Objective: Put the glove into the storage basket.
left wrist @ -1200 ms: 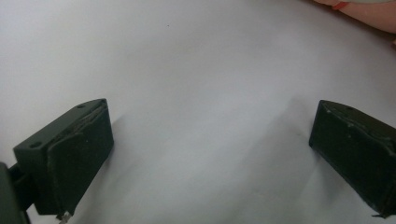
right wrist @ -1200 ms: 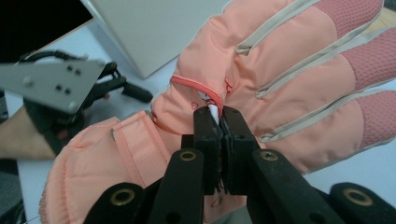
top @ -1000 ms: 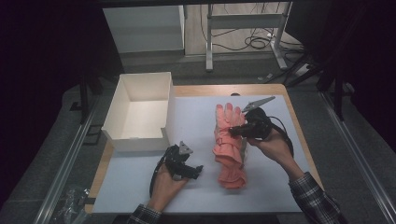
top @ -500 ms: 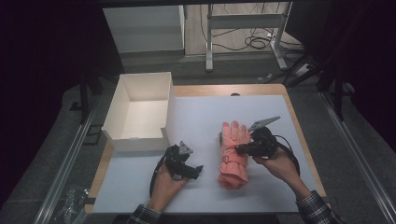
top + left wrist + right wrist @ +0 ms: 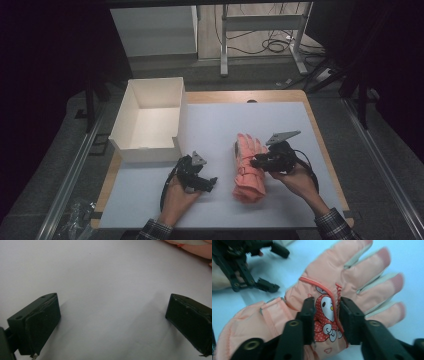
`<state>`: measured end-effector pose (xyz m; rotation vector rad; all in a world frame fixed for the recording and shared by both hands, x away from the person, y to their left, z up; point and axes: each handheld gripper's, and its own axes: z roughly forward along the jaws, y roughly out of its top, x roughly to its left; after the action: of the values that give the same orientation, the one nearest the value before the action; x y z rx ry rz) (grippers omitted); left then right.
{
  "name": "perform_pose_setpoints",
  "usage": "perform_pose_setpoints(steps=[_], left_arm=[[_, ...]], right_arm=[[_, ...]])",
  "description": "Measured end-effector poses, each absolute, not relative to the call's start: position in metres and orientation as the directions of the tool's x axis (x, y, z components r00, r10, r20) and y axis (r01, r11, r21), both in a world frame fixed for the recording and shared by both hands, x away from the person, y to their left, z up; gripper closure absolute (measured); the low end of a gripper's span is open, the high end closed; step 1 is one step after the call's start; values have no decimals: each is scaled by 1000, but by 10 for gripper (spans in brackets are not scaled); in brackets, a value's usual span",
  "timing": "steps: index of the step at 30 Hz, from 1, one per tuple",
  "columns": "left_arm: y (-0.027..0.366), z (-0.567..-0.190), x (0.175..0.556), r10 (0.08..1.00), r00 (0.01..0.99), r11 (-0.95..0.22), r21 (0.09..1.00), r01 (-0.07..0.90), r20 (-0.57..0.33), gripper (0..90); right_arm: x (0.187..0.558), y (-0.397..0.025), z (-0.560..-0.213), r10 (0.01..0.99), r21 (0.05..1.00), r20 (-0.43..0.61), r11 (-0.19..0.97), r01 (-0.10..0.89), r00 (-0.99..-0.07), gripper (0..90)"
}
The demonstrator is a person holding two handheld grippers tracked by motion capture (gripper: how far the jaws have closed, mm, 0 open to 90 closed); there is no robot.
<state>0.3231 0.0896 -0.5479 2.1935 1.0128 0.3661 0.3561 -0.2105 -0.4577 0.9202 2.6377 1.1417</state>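
High view: fixed above the person's side, facing forward and down — table [image 5: 320,150], floor beyond. Left gripper view: very close, looking down between its jaws at the white mat [image 5: 105,285]. Right gripper view: close, along its jaws onto the pink glove [image 5: 352,277]. The glove's edge is shared by both gripper views — also seen from above.
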Motion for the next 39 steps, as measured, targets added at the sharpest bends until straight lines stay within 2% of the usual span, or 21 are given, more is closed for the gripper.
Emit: perform_pose_setpoints(steps=[4, 10, 14, 19, 23, 39], left_arm=[[90, -548, 323, 753, 657, -463, 686, 561, -29, 0], [89, -548, 323, 754, 656, -460, 686, 563, -33, 0], [89, -548, 323, 755, 655, -459, 685, 566, -35, 0], [90, -548, 323, 755, 655, -459, 682, 569, -38, 0], [90, -548, 323, 755, 654, -458, 682, 570, -39, 0], [91, -547, 323, 752, 657, -456, 683, 570, -46, 3]], right_arm=[[353, -224, -450, 592, 732, 106, 497, 466, -799, 557], [349, -243, -453, 624, 748, 90, 472, 466, -776, 568], [344, -253, -466, 637, 742, 76, 478, 470, -767, 644], [333, -260, -485, 632, 734, 101, 474, 486, -768, 779], [322, -261, -501, 612, 727, 114, 485, 486, -782, 845], [308, -247, -524, 561, 730, 149, 494, 473, -814, 862]])
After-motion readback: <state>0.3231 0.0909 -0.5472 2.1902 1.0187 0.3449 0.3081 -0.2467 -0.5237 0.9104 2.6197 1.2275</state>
